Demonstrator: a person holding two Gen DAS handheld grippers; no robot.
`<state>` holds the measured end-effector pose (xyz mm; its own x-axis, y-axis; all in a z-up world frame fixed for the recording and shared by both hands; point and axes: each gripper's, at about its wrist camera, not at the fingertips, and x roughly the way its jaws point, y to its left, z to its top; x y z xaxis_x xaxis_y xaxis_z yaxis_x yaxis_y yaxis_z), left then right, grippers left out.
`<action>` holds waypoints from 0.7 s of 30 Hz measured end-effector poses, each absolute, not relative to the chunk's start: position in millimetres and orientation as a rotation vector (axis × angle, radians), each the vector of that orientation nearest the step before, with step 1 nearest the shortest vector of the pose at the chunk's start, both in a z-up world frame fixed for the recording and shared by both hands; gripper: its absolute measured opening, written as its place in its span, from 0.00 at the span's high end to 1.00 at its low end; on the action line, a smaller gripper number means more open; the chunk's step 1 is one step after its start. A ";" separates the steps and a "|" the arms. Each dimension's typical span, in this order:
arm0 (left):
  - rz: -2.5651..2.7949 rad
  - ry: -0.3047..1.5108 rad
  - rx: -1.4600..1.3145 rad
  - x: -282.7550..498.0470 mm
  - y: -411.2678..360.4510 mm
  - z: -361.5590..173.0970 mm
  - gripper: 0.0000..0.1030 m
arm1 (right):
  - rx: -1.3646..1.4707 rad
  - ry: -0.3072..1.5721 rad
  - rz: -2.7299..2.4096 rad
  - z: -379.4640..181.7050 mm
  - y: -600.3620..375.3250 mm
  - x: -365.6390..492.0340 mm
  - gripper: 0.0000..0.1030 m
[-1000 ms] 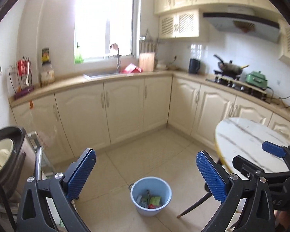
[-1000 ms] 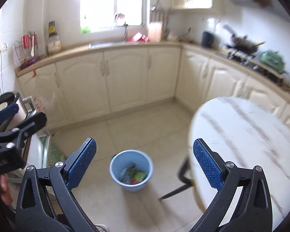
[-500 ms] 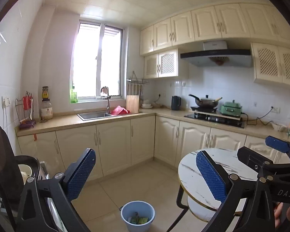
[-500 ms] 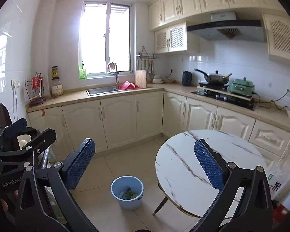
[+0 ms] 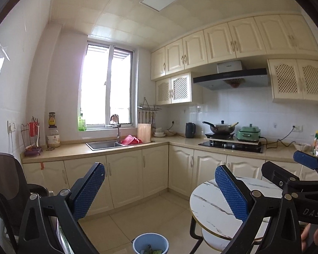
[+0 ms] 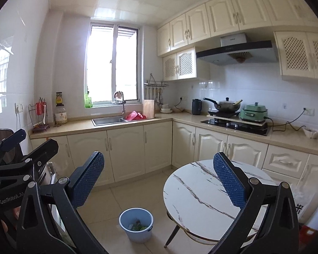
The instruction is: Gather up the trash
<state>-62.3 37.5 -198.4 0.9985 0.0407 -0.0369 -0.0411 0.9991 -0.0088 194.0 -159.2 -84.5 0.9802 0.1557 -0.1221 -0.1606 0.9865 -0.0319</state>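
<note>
A wok (image 6: 225,105) and green cooker (image 6: 254,111) sit on the hob (image 6: 236,124); a kettle (image 6: 196,106) stands nearby, by the sink (image 6: 109,120).

Bright window (image 5: 107,84) glare; sharp frames, fisheye-bent edges.

bucket (image 6: 136,224) left of table (image 6: 203,192), trash (image 6: 137,227) inside

Left gripper (image 5: 159,192) jaws spread, empty; blue bin (image 5: 150,242) holds scraps, perhaps wrappers.
</note>
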 end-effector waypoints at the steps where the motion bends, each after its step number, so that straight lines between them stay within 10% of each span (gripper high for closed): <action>1: 0.041 0.033 -0.007 -59.4 35.4 -198.1 0.01 | -0.040 0.113 0.160 -83.0 -159.6 191.0 0.00; 21: 0.046 0.059 -0.001 -21.2 24.7 -172.4 0.01 | -0.046 0.099 0.143 -82.7 -161.8 180.9 0.00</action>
